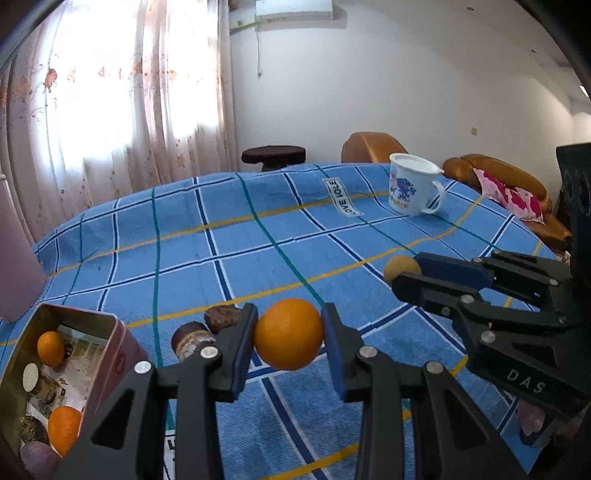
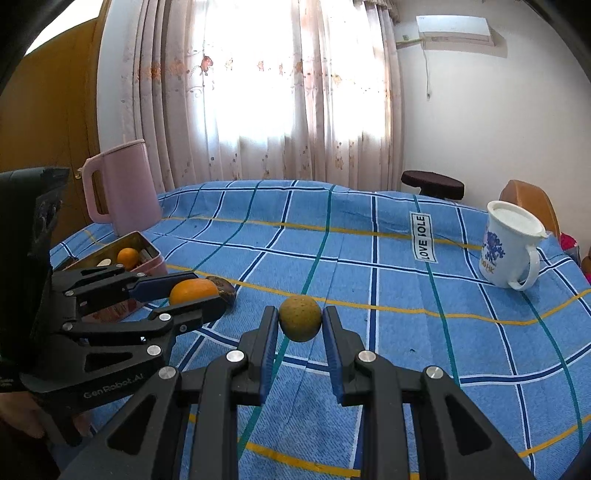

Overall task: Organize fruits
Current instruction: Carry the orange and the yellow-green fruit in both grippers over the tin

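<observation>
- A lived-in home, likely a sitting or dining room.
- Sheer flowered curtains (image 2: 258, 92) cover a bright window.
- A wall air conditioner (image 2: 456, 26) hangs high on the white wall.
- A tan leather sofa (image 1: 498, 177) holds a pink floral cushion (image 1: 513, 195).
- A checked blue cloth (image 1: 258, 236) covers the bench, with a mug (image 2: 511, 245) and pink jug (image 2: 118, 186).

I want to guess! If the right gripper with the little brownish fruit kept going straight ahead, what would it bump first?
Probably nothing soon. The right gripper, shut on the brownish fruit, points across bare blue checked cloth toward the far curtains. The white mug sits off to its right. Depth is uncertain.
</observation>
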`<state>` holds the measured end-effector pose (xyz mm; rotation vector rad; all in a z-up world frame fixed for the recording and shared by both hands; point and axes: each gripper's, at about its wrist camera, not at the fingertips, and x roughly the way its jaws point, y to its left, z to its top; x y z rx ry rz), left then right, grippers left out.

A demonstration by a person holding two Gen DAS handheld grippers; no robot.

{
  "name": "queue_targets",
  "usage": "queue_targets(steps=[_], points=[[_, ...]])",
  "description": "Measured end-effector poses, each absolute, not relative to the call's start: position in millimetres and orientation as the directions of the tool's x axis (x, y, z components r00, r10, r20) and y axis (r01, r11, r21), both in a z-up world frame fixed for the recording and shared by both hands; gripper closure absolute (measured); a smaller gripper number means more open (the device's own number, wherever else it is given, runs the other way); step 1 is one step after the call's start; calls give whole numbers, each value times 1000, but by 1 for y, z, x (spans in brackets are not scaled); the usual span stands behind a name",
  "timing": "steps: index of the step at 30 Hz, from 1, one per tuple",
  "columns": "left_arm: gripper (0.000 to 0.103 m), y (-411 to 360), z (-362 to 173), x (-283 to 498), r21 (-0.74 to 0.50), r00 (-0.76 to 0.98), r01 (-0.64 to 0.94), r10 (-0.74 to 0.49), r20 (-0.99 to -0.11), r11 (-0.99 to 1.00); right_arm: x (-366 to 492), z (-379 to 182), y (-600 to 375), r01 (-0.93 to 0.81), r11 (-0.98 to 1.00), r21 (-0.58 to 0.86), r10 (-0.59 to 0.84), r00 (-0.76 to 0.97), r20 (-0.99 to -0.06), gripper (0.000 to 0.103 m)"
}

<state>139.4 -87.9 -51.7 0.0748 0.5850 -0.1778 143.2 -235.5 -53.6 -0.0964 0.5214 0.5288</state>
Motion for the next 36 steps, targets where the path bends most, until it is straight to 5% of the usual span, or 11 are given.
queue_targets(steps=[36], points=[[66,-81,-39,109,39,907,140,-113,-405,989,110,-40,-246,-510,860,-4,484,818,-312,77]])
